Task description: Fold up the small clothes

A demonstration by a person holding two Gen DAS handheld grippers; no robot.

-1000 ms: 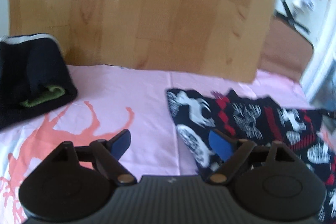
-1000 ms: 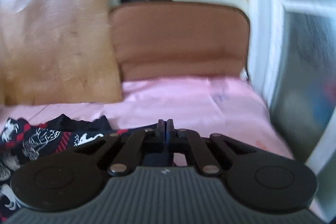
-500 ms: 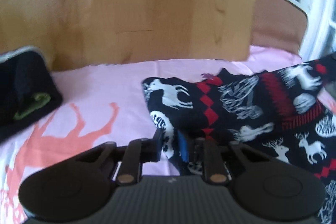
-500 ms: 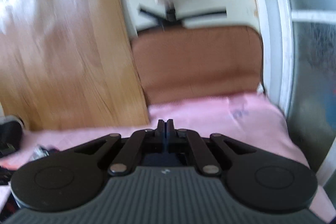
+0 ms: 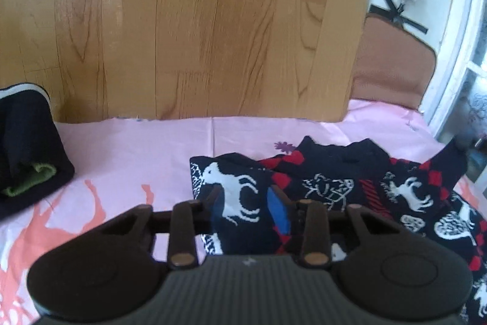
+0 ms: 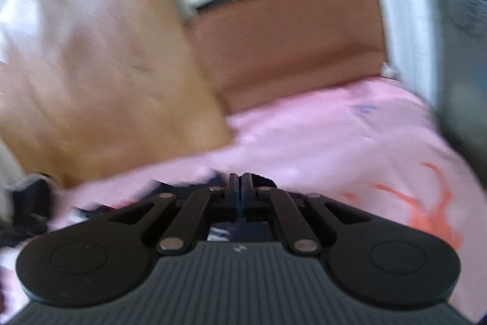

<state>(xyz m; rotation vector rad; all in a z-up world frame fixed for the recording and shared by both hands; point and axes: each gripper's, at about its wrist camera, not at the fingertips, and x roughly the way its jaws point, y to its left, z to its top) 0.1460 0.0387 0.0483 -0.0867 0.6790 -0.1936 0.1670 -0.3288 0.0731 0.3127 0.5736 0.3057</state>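
Nearest to me in the left wrist view, my left gripper (image 5: 248, 204) has a thick fold of the reindeer-print garment (image 5: 334, 188) bunched up between its 2 fingers. The jaws have just eased apart a bit, but the pads are pressing the cloth from both sides, so it's a pinch. The rest of that dark knit with white deer and red diamonds lies crumpled to the right on the pink sheet (image 5: 137, 148).

My right gripper (image 6: 240, 185) has its fingers pressed together; that view is blurry, so I can't tell if any cloth is caught in there.

Further left sits a folded dark garment (image 5: 27, 148) with a green bit showing, well apart from the knit. Behind everything stands a wooden panel (image 5: 197, 20), with a brown cushion (image 5: 392, 66) far right.
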